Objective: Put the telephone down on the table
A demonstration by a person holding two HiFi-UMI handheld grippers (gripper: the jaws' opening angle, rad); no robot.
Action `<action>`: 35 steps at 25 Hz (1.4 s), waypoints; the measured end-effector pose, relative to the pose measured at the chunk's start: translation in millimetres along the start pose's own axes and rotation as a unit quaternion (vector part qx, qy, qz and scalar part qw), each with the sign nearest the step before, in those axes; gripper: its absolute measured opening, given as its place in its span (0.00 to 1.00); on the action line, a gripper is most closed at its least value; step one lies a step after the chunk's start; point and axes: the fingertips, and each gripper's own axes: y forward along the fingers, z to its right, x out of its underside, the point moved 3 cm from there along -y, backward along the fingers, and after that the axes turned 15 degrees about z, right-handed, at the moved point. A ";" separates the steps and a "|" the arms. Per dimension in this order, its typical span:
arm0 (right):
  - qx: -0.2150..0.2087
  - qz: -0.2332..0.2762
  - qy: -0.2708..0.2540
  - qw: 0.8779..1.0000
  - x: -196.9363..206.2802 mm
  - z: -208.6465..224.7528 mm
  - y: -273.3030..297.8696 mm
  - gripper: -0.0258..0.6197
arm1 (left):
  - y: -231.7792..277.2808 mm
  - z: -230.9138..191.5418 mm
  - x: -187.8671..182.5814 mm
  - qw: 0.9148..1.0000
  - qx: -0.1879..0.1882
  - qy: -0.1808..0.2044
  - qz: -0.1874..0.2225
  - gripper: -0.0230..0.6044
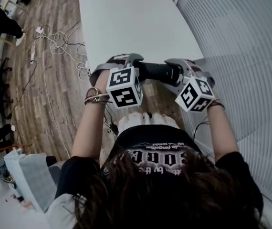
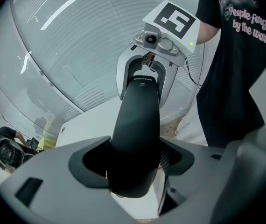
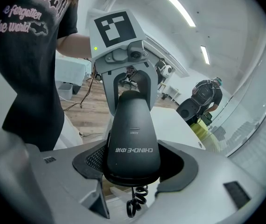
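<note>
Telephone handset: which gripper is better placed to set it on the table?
Left, slightly. Both grippers clamp an end of the handset, but the left gripper faces the middle of the table, while the right gripper sits by the table's wall-side corner, with the coiled cord hanging there.

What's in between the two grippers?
A black telephone handset spans the gap, with the left gripper and the right gripper each clamped on one end. The head view shows it best.
</note>
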 end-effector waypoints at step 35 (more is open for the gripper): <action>0.031 -0.081 0.107 0.990 134.7 123.3 82.6 0.51 | 143.9 -143.1 63.7 0.992 0.127 0.027 0.004 0.51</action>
